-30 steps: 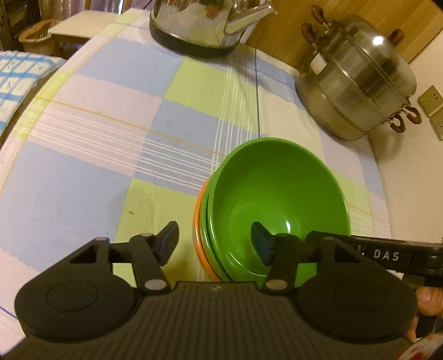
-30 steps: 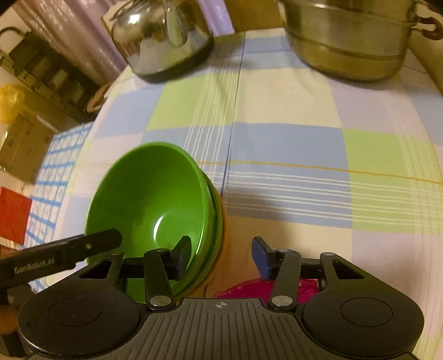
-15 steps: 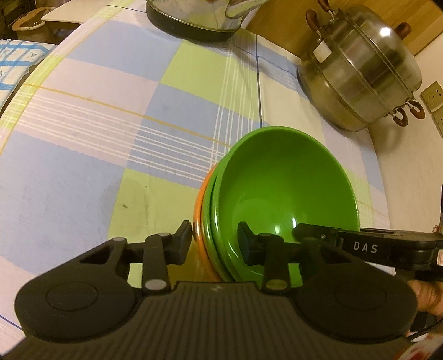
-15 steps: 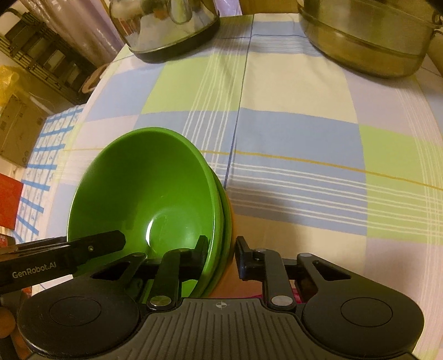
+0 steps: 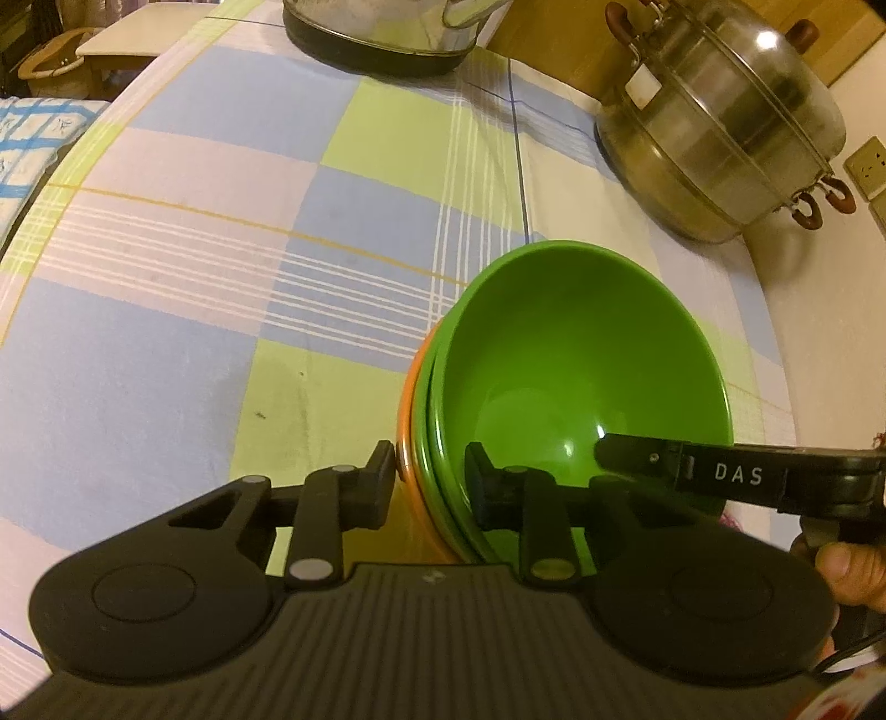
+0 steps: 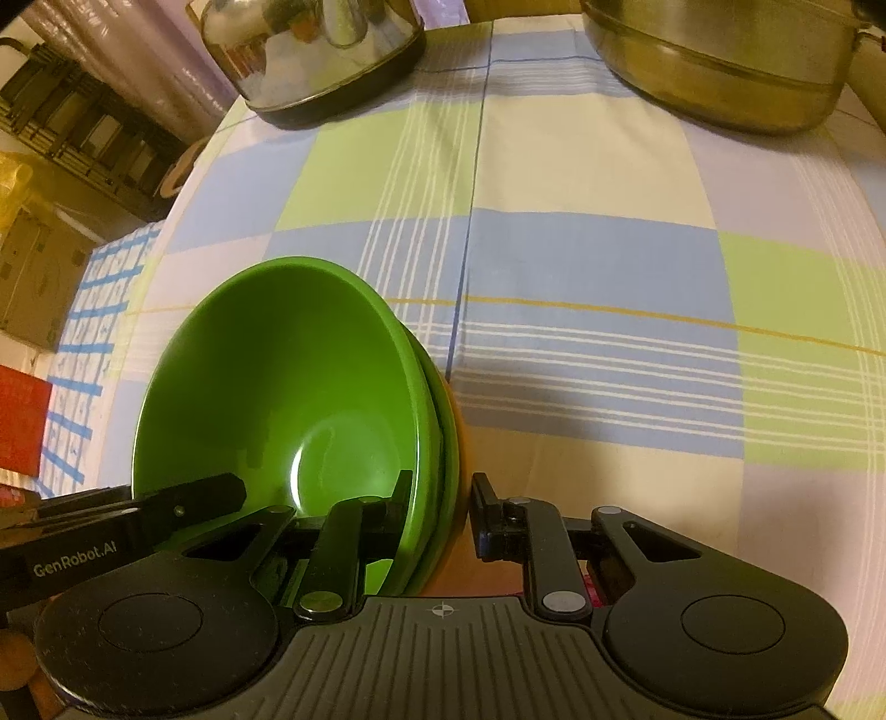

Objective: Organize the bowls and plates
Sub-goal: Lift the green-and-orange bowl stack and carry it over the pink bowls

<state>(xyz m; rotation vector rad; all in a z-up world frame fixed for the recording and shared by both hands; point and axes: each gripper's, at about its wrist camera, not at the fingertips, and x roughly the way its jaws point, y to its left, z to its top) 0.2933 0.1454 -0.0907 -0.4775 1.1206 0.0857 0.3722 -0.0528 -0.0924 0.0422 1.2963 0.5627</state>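
A stack of nested bowls, green ones (image 5: 576, 365) inside an orange one (image 5: 407, 410), sits on the checked tablecloth (image 5: 221, 277). My left gripper (image 5: 432, 476) is shut on the stack's left rim, one finger outside the orange bowl, one inside the green. My right gripper (image 6: 440, 501) is shut on the opposite rim of the green bowls (image 6: 277, 376), the orange edge (image 6: 462, 443) against its outer finger. Each gripper's finger shows in the other's view, inside the bowl.
A steel kettle (image 5: 387, 27) stands at the table's far edge. A large lidded steel pot (image 5: 720, 122) stands far right by the wall. Something pink (image 6: 590, 581) lies under my right gripper. Boxes and shelves are off the table's left side.
Both grippers have closed from open onto the rims of the bowl stack, moving in closer to it. The stack looks slightly nearer and higher in both views.
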